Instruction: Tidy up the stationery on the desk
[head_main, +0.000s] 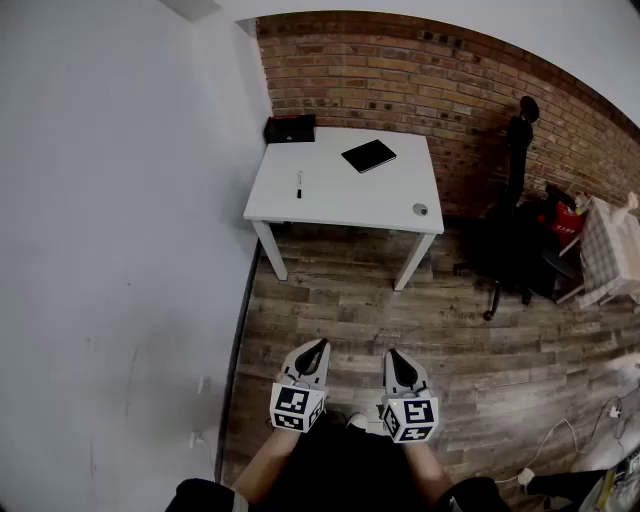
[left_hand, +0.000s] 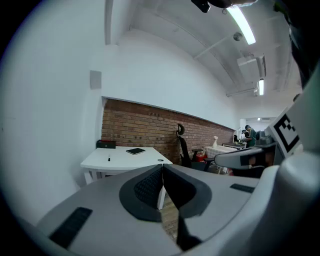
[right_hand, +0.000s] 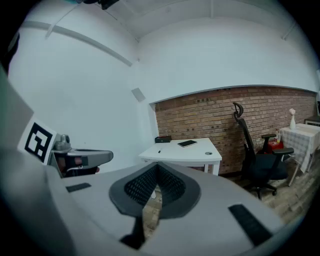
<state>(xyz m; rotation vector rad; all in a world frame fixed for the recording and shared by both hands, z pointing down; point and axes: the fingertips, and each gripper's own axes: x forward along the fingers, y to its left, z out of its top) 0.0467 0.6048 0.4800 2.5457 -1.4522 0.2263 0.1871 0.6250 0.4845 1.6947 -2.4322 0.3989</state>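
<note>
A white desk (head_main: 345, 205) stands against the brick wall, well ahead of me. On it lie a black notebook (head_main: 368, 155), a black pen (head_main: 298, 185), a dark case (head_main: 290, 129) at the back left corner and a small round grey thing (head_main: 420, 209) near the front right. The notebook (left_hand: 135, 150) and pen (left_hand: 109, 159) also show in the left gripper view. My left gripper (head_main: 318, 346) and right gripper (head_main: 393, 356) hang side by side over the wooden floor, far short of the desk. Both are shut with nothing between the jaws.
A black office chair (head_main: 512, 230) stands right of the desk, with a red item (head_main: 566, 218) and a small table under a checked cloth (head_main: 610, 250) beyond it. A white wall (head_main: 120, 250) runs along the left. Cables (head_main: 560, 440) lie on the floor at the lower right.
</note>
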